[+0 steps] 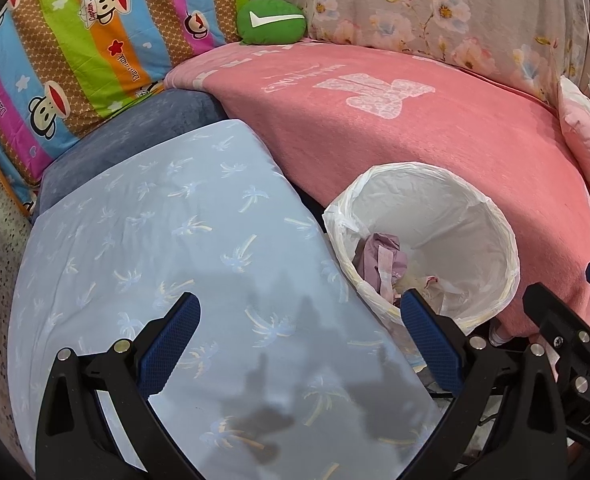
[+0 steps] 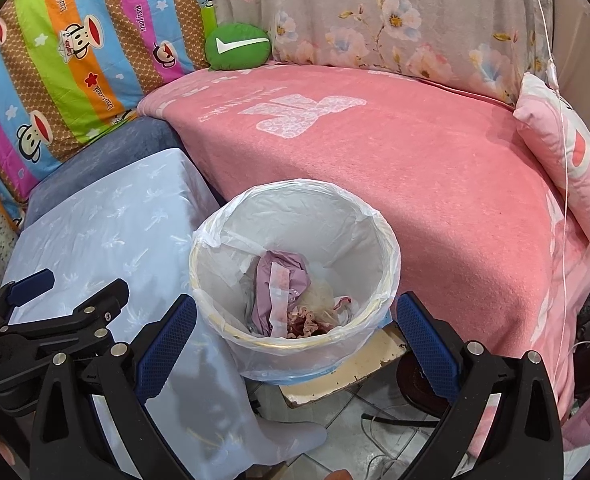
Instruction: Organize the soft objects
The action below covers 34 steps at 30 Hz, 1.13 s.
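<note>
A small green cushion with a white tick lies at the back of a pink blanket. A pink pillow leans at the right edge. A light blue palm-print cloth covers a blue seat on the left. My left gripper hovers open above that cloth, holding nothing. My right gripper is open too, its fingers on either side of a white-lined bin.
The bin holds crumpled purple and white wrappers. A striped monkey-print quilt and a grey floral quilt stand at the back. A thin clear tube hangs on the right. Tiled floor with cables lies below.
</note>
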Available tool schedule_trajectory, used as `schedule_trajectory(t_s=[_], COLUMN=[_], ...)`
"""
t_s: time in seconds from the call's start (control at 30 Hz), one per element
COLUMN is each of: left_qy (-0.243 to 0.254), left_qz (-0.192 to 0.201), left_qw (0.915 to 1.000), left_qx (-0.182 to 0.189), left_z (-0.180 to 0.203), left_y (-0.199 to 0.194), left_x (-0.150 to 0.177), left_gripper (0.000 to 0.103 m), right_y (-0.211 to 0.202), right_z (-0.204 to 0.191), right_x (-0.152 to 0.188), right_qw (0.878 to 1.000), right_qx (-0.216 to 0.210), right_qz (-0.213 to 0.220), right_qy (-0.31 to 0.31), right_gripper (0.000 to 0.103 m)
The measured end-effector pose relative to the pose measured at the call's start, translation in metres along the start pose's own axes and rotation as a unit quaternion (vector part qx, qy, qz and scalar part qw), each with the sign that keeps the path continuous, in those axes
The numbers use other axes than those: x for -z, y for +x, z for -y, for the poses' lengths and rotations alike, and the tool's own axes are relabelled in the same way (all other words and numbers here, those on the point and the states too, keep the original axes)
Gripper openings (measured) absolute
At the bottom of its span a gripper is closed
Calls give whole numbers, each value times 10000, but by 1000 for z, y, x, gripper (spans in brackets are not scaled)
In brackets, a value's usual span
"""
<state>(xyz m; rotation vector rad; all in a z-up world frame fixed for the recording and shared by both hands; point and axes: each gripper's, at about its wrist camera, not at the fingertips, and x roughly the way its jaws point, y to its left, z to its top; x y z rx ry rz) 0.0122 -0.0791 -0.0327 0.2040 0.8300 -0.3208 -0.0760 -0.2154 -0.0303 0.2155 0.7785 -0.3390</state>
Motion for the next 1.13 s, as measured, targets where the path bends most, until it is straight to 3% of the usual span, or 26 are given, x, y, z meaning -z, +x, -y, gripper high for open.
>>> schedule_trajectory(t_s=[1.13], left_qy=[71], left_qz=[-38], left_qw=[10000], left_qx=[17], left_z=[9], left_y=[2], left_x=[-2], left_gripper=[96], right_y=[0], right_z=[10], right_x=[-2], right_qw=[9999], right_qx=[58], right_qz=[-23], right_qy=[89], right_gripper=[98])
